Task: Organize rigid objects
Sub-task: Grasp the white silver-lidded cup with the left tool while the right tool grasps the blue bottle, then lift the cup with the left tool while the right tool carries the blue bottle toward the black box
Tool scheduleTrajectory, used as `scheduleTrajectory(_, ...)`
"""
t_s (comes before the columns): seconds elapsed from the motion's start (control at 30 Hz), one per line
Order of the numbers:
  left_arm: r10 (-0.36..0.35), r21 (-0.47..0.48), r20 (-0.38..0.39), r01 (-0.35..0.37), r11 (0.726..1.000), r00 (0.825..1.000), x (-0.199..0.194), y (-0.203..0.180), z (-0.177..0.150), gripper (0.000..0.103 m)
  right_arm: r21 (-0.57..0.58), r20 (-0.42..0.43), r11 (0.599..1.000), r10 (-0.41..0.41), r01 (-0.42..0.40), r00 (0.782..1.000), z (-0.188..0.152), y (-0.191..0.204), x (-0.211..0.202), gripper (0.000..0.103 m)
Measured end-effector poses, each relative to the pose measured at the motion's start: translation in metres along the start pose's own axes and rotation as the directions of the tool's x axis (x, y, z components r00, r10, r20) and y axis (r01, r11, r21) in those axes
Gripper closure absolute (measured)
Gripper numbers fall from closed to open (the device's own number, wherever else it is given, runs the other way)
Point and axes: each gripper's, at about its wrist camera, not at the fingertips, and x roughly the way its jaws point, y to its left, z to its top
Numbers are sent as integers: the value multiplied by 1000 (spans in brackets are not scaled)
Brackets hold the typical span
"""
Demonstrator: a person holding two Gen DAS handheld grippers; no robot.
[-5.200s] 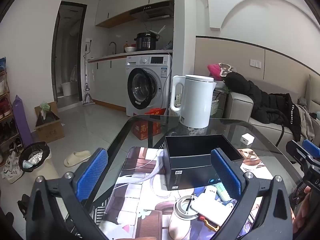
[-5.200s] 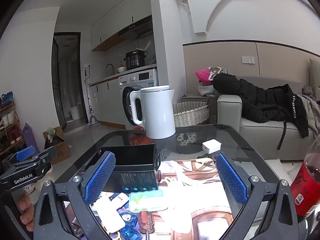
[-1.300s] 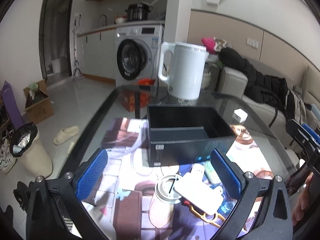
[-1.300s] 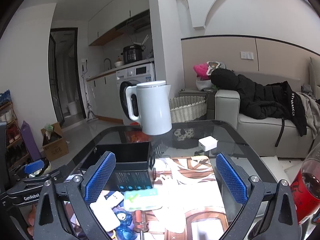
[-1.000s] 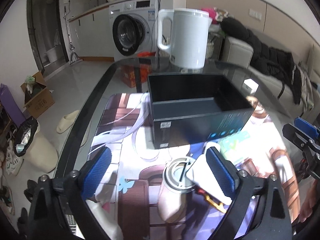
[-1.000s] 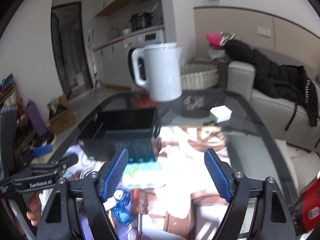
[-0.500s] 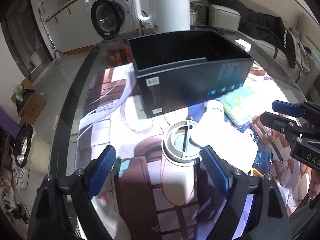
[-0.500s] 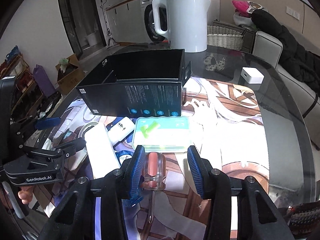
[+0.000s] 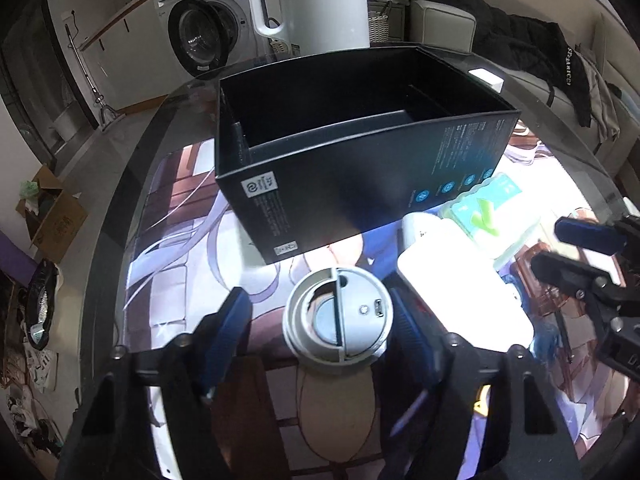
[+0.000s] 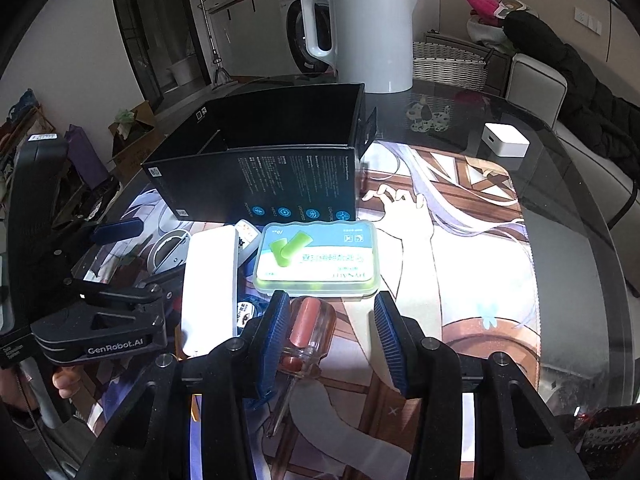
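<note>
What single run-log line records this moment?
left gripper: open, straddling round white device | right gripper: open around screwdriver handle | black box: empty

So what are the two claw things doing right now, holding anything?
Left gripper: open, straddling the round white device, not clamped.
Right gripper: open, around the red-handled screwdriver, holding nothing.

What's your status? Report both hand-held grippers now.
Left hand-held gripper open around white round device. Right hand-held gripper open, screwdriver between fingers. Black box empty.
</note>
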Motion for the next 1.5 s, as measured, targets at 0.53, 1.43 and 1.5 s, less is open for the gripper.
scheduleTrajectory(0.53, 24, 2, 71, -24, 1000, 997, -28, 3, -5, 54, 2, -6, 999, 35, -35, 999, 0, 3, -2, 79)
scheduleTrajectory(1.43, 120, -138, 588, -47, 989, 800, -146, 28, -6, 54, -147, 582, 988, 57, 36, 811, 2, 54, -136, 103)
scheduleTrajectory(1.5, 116, -144, 578, -39, 989, 808, -143, 30, -5, 54, -147, 580, 989, 60, 32, 812, 5, 53, -137, 103)
